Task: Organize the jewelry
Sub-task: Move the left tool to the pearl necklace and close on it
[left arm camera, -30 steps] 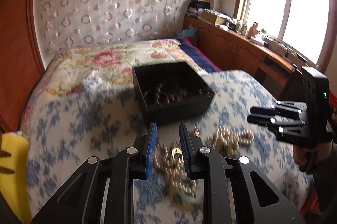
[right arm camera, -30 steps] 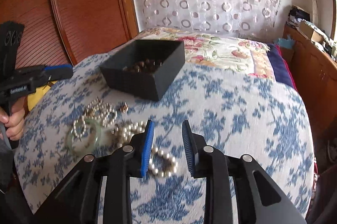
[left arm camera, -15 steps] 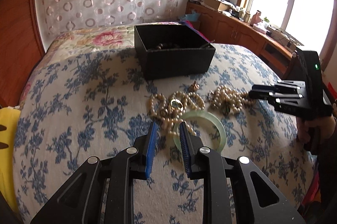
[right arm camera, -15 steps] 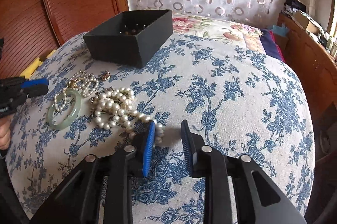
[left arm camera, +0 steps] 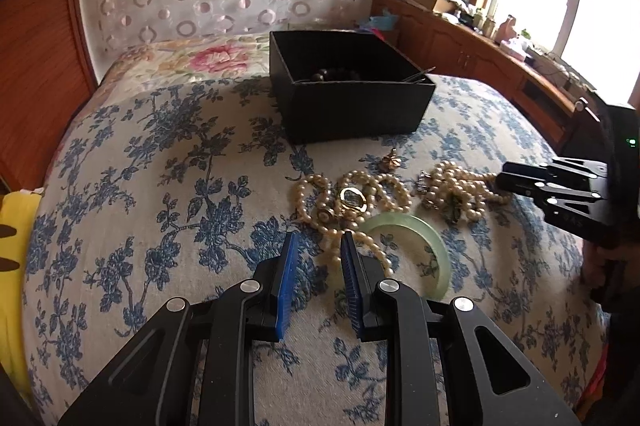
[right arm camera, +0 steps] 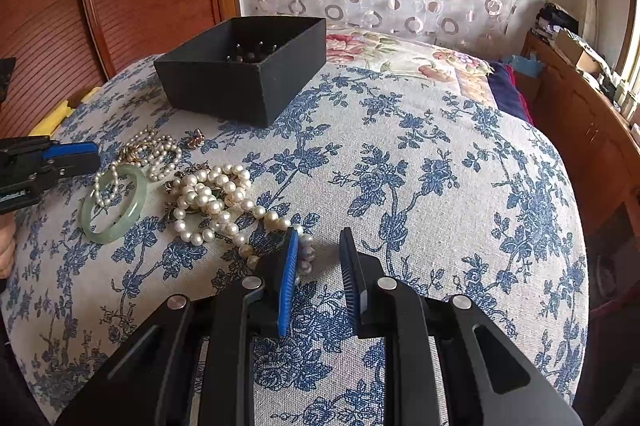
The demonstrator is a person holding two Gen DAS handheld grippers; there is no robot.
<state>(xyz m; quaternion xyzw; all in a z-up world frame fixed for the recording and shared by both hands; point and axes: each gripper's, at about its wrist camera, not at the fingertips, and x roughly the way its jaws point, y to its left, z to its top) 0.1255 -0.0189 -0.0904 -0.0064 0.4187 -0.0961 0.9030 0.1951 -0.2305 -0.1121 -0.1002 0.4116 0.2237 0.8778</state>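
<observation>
With both my left gripper (left arm camera: 316, 246) and right gripper (right arm camera: 319, 246) spread and holding nothing, I list: pearl strands (right arm camera: 208, 197), jade bangle (right arm camera: 114, 203), black box (right arm camera: 244, 73)

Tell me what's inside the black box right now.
The black box holds dark round beads and thin metal pins at one corner. Its near wall hides the floor, so other contents can't be seen.
</observation>
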